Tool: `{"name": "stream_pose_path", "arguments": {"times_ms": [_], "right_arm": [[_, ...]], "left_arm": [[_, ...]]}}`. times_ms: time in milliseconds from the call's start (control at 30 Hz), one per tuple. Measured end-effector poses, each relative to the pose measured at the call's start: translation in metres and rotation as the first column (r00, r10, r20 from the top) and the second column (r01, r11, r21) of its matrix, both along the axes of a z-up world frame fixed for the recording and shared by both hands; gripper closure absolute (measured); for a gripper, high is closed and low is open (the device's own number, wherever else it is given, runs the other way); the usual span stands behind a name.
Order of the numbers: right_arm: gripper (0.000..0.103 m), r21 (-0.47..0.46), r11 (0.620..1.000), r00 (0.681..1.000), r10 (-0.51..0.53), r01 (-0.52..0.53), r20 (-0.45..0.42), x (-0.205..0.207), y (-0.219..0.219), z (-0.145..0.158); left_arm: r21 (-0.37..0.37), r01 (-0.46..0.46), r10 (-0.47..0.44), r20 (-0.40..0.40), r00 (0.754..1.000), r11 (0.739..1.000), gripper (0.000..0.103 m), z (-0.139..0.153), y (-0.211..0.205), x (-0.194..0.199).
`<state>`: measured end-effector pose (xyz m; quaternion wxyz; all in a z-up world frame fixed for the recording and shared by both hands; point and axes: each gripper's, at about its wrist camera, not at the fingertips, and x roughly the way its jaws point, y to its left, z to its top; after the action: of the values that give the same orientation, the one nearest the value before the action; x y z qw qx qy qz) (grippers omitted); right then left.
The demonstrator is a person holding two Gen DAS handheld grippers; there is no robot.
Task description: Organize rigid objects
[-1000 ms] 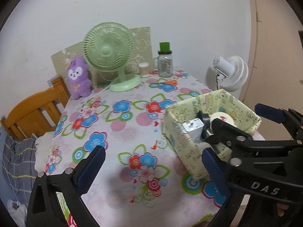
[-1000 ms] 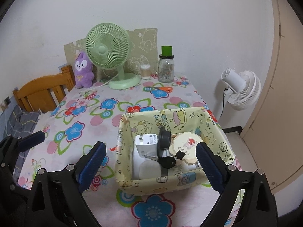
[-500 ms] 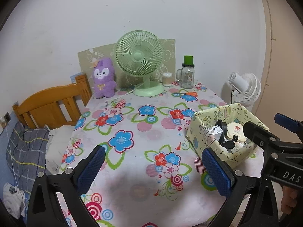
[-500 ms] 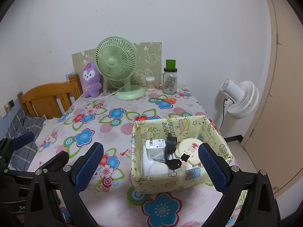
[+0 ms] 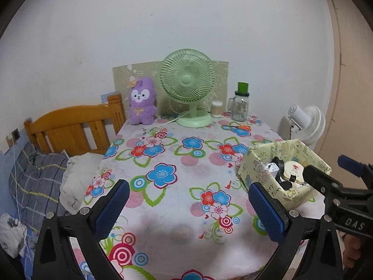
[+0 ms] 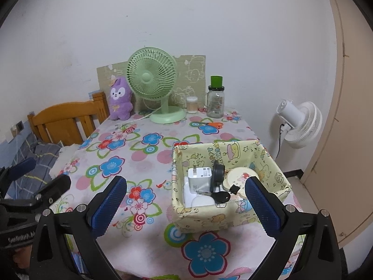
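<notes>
Right wrist view: the yellow box [image 6: 229,212] sits on the desk [image 6: 144,154], and in it lie a white charger [image 6: 200,177], a black cap [image 6: 218,173], a round tin [image 6: 240,178] and a black key [image 6: 220,196], packed touching one another. Outside the box no loose hard thing shows on the near cloth; only orange scissors [image 6: 212,124] lie beyond the box, near the glass jar [image 6: 215,103] and the green fan [image 6: 151,79] at the wall.

The right tongs [image 6: 185,206] hang just short of the box, released and empty; their jaws have just been opening, with nothing between them. The box lies straight ahead and slightly right of them, its long side running across their line. The left tongs [image 5: 190,206] are also spread and empty, with the box well off to their right. The right hand is the nearer, so I judge any further move on the box falls to it.
</notes>
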<state>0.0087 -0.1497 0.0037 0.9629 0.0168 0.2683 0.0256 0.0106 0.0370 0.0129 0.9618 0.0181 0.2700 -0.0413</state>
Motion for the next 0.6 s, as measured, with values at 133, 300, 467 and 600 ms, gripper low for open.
{"name": "stream_pose_path", "arguments": {"times_ms": [133,300,467,600], "right_arm": [[0.000,-0.008,1.000,1.000,0.010,-0.010,0.009,-0.006,0.002,-0.001],[0.000,-0.001,1.000,1.000,0.005,-0.005,0.023,-0.014,0.002,-0.002],[0.000,-0.001,1.000,1.000,0.000,0.000,0.032,-0.017,0.001,0.000],[0.000,-0.003,1.000,0.999,-0.006,0.006,0.036,-0.018,0.000,0.000]], "left_arm": [[-0.003,0.005,-0.005,0.004,1.000,1.000,0.000,-0.002,0.002,-0.005],[-0.011,0.014,-0.014,0.018,1.000,1.000,0.000,-0.001,0.002,-0.010],[-0.028,0.011,-0.010,0.017,1.000,1.000,0.000,0.000,0.004,-0.012],[-0.031,-0.008,0.009,0.015,1.000,0.999,0.000,-0.001,0.004,-0.012]]}}
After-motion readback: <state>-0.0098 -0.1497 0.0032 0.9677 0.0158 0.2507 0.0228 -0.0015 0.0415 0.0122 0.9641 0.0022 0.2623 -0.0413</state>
